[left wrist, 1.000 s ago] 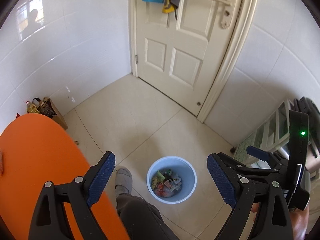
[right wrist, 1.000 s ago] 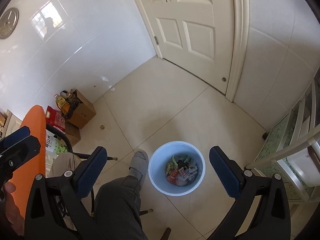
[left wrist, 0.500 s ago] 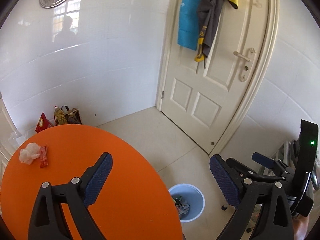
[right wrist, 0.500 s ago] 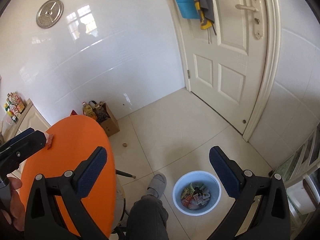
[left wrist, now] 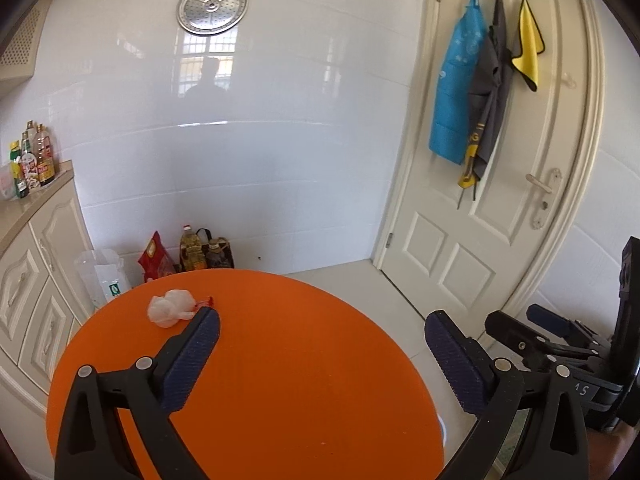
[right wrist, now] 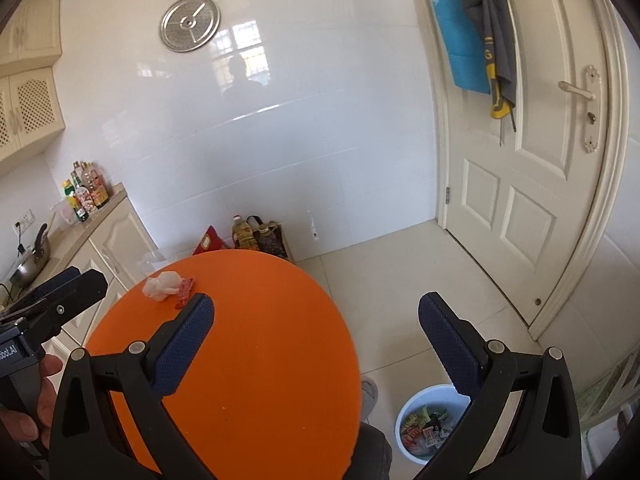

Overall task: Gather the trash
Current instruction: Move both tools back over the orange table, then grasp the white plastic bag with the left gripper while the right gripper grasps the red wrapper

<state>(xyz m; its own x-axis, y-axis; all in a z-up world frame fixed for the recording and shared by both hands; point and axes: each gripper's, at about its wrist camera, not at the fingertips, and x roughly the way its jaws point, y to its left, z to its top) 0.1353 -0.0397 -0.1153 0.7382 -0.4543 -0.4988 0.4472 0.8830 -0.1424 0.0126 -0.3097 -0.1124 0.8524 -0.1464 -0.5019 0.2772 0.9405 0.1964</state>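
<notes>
Lying beyond open left gripper, crumpled tissue, red wrapper

Matt orange table, glossy tiled wall, crumpled white tissue.

The left claw hangs above the round orange tabletop, its two blue-padded fingers spread wide with nothing between them. At the far left of the tabletop lies a crumpled white wad, with a scrap of red wrapper showing just beside the tip of the left finger. The right claw shows at the right edge, beyond the tabletop, before a white door hung with a blue apron and a yellow cloth.
</notes>
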